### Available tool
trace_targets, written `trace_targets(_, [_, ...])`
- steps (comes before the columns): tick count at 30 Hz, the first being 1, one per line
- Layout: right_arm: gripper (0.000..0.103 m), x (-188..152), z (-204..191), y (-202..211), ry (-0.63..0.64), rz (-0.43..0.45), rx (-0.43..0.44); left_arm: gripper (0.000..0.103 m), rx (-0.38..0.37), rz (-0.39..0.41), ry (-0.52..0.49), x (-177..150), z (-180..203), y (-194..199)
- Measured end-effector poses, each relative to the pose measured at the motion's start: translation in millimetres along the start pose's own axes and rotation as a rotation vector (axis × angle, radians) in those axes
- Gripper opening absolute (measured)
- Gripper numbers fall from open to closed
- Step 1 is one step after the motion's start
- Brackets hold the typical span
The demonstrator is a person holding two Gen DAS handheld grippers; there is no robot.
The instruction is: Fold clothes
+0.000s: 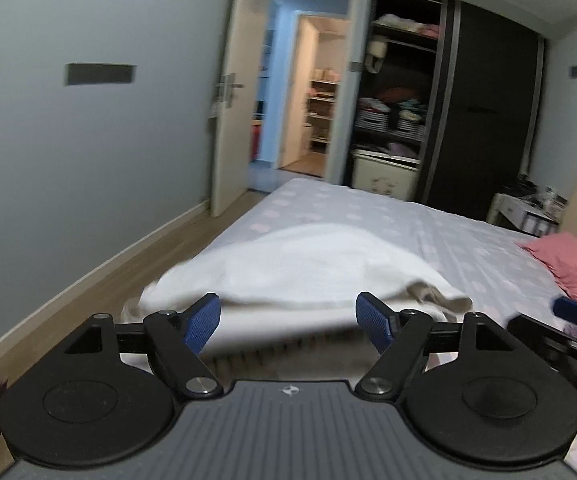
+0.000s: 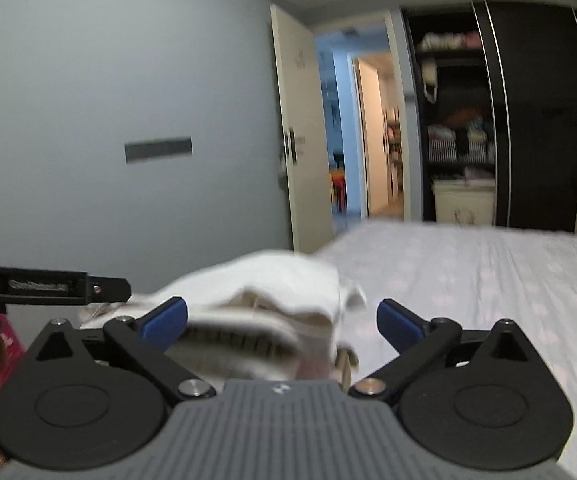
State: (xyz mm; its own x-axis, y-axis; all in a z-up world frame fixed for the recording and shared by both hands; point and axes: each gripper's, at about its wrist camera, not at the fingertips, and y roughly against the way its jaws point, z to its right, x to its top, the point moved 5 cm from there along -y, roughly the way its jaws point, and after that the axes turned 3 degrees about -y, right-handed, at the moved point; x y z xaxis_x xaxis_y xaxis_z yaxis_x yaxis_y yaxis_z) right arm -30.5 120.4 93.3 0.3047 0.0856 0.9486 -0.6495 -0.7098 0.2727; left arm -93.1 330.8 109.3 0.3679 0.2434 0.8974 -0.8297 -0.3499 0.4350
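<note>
Lying bunched in layers at the bed's (image 1: 368, 216) near edge was a white garment (image 1: 300, 260).
Left gripper (image 1: 288, 316) and right gripper (image 2: 282, 318) gaped wide, empty; fold stage indeterminate.

No word, number or brand name reads clearly in either view. At the lower centre of each wrist view, a small white round emblem (image 1: 290, 390) sits on the ribbed grey plastic body of the gripper housing (image 1: 288, 432); it is a logo mark only, with no letters. In the right wrist view, at the left edge, a black bar of the other gripper (image 2: 48, 285) carries a line of pale lettering (image 2: 38, 285), too blurred to make out. A faint mark on the cream open door (image 2: 300, 59) in the upper middle cannot be read either.
</note>
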Motion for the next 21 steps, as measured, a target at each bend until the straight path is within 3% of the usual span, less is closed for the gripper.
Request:
trace_targets(4, [0.102,-14.6,6.6,55.1,0.014,-0.046,-0.042,0.075,-0.002,-0.028,-0.042,-32.9,27.2,24.1])
trace_targets(7, [0.102,-31.6,18.6,88.8,0.03,-0.082,-0.153,0.077,-0.02,-0.058,-0.087,-52.9,50.2,33.2])
trace_targets(13, [0.102,-67.9,38.1,140.6,0.065,-0.133,-0.309,0.077,-0.114,-0.137,-0.157,-106.5,111.0,51.4])
trace_targets(15, [0.102,-76.7,52.5,153.9,0.108,-0.142,-0.397,0.077,-0.154,-0.181,-0.221,-128.4,139.5,52.6])
trace_targets(21, [0.102,-95.1,106.7,179.4,0.066,-0.208,-0.523,0.077,-0.242,-0.245,-0.309,-165.7,197.4,54.4])
